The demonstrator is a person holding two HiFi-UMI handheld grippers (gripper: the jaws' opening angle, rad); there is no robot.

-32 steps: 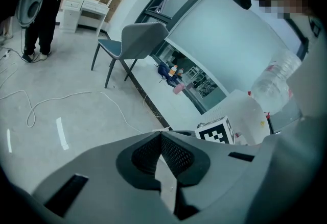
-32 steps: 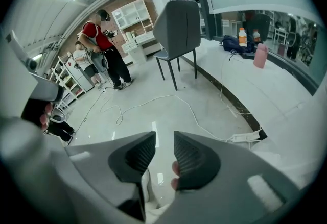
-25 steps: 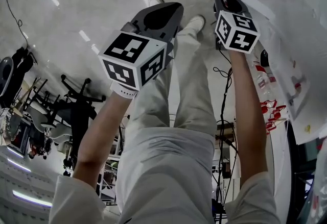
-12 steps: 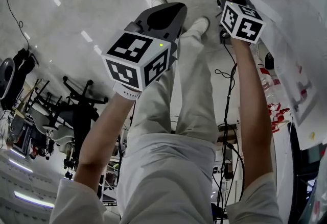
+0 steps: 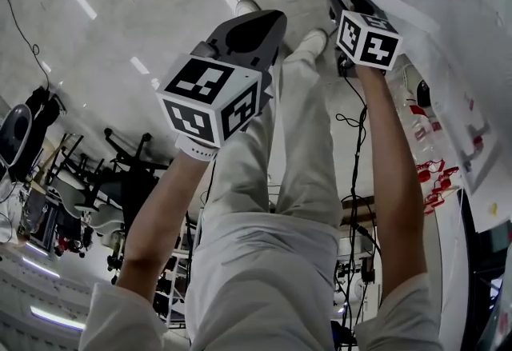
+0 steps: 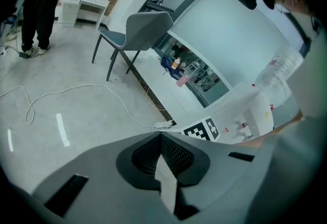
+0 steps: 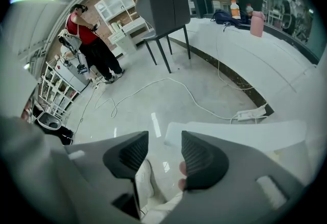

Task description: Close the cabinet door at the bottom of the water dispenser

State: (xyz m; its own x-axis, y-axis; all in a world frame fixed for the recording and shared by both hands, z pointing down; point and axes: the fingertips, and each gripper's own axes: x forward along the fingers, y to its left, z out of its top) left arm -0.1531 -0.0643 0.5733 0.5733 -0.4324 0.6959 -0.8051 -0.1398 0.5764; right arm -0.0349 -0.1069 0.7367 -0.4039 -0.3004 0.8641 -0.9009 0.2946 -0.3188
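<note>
The water dispenser point(image 5: 468, 113) stands at the right of the head view, and its white cabinet door point(image 5: 384, 1) swings out over the floor. My right gripper point(image 5: 349, 1) hangs at that door's outer edge. Its jaws have just been opening and now stand open with nothing pressed between the pads. In the right gripper view the door's end point(image 7: 230, 133) shows just beyond the gap of the right gripper point(image 7: 164, 142). My left gripper point(image 5: 258, 21) hovers over the floor to the left, away from the door. Its pads meet in the left gripper view, so the left gripper point(image 6: 161, 134) is shut and empty.
My own legs point(image 5: 280, 173) and shoes point(image 5: 244, 1) stand between the two grippers. A power strip point(image 7: 251, 114) with a white cable lies on the floor behind the door. A grey chair point(image 7: 163, 6) and a person in red point(image 7: 88, 39) are farther off. Office chairs point(image 5: 120, 173) crowd the left.
The right gripper has shifted a little farther from my head, down toward the door's edge. The left gripper has stayed in place.
</note>
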